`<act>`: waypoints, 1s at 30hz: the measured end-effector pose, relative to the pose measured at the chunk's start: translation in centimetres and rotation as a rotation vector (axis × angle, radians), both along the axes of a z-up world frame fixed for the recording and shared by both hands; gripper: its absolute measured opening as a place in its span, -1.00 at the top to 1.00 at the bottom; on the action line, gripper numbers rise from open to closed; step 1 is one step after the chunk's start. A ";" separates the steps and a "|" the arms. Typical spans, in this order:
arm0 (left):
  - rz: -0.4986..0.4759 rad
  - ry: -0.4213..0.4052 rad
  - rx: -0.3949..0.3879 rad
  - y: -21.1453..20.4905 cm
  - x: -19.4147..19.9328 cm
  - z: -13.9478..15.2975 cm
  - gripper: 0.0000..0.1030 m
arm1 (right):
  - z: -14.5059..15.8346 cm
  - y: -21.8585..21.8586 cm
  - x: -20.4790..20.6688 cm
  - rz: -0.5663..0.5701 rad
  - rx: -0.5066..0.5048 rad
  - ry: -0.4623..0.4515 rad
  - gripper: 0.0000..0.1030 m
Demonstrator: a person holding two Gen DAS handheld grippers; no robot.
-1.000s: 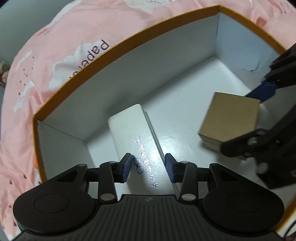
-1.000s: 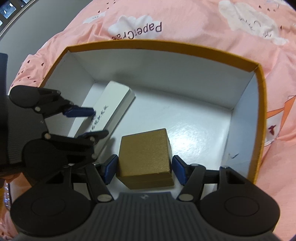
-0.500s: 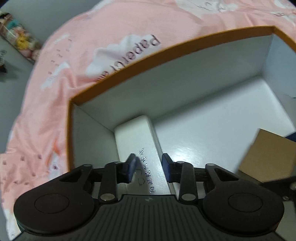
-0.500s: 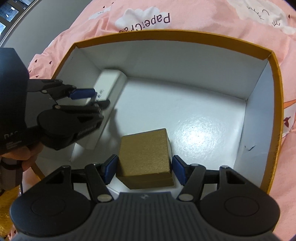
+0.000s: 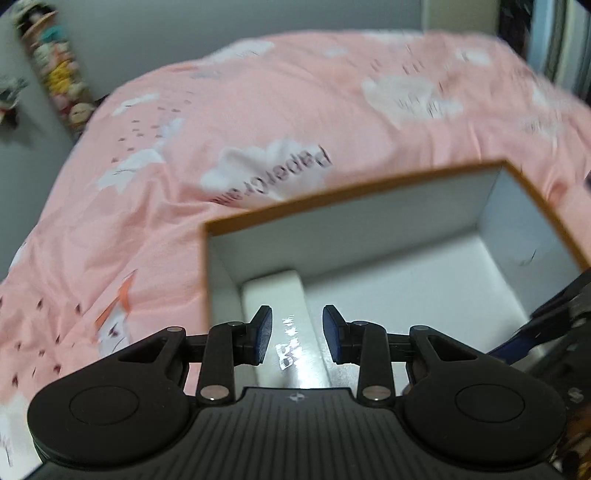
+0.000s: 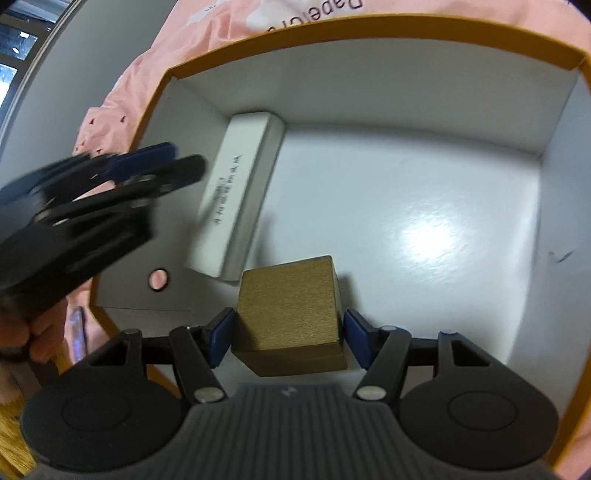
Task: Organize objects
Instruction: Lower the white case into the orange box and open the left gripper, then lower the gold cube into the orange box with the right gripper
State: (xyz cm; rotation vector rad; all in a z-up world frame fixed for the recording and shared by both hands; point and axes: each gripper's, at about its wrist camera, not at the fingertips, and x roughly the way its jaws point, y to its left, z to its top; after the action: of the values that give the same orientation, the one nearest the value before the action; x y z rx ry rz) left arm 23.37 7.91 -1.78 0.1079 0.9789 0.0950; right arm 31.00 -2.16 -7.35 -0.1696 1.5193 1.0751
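Observation:
A large box with an orange rim (image 6: 369, 27) and white inside (image 5: 369, 236) lies on a pink bedspread. A long white box (image 6: 236, 192) with printed text lies along its left wall; it also shows in the left wrist view (image 5: 284, 295). My left gripper (image 5: 297, 334) is open and empty, raised above the white box's near end; it shows blurred in the right wrist view (image 6: 159, 166). A brown cube box (image 6: 291, 314) sits between the pads of my right gripper (image 6: 286, 341), the jaws close on both sides; contact is unclear.
The pink bedspread (image 5: 221, 129) with white clouds and lettering surrounds the box. A shelf of small figures (image 5: 59, 81) stands at the far left. The box floor to the right (image 6: 424, 229) is bare. A hand holds the left gripper (image 6: 33, 332).
My left gripper has let go of the white box, lifted and pulled back; the white box now lies against the left wall. My right gripper with the brown cube moved lower into the box.

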 end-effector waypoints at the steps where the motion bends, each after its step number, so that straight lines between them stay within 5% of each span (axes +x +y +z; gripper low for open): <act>1: 0.027 -0.024 -0.008 0.4 -0.7 0.5 0.24 | 0.0 0.3 -0.1 0.004 0.001 0.016 -0.27; 9: 0.245 -0.143 -0.069 3.3 -5.3 2.4 0.30 | -0.1 2.5 -0.4 0.022 -0.075 0.056 -0.27; 16: 0.373 -0.133 -0.114 5.3 -7.7 1.1 0.30 | -0.7 3.4 -1.7 0.030 -0.133 -0.013 -0.30; 30: 0.403 -0.138 -0.151 5.2 -8.7 -0.1 0.30 | -1.1 4.4 -2.9 0.029 -0.184 -0.079 -0.45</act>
State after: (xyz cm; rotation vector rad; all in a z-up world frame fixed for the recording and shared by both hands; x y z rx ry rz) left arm 14.68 13.10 -1.84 -0.2340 0.8560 0.3930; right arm 28.09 2.20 -8.48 -0.3583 1.5477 0.9393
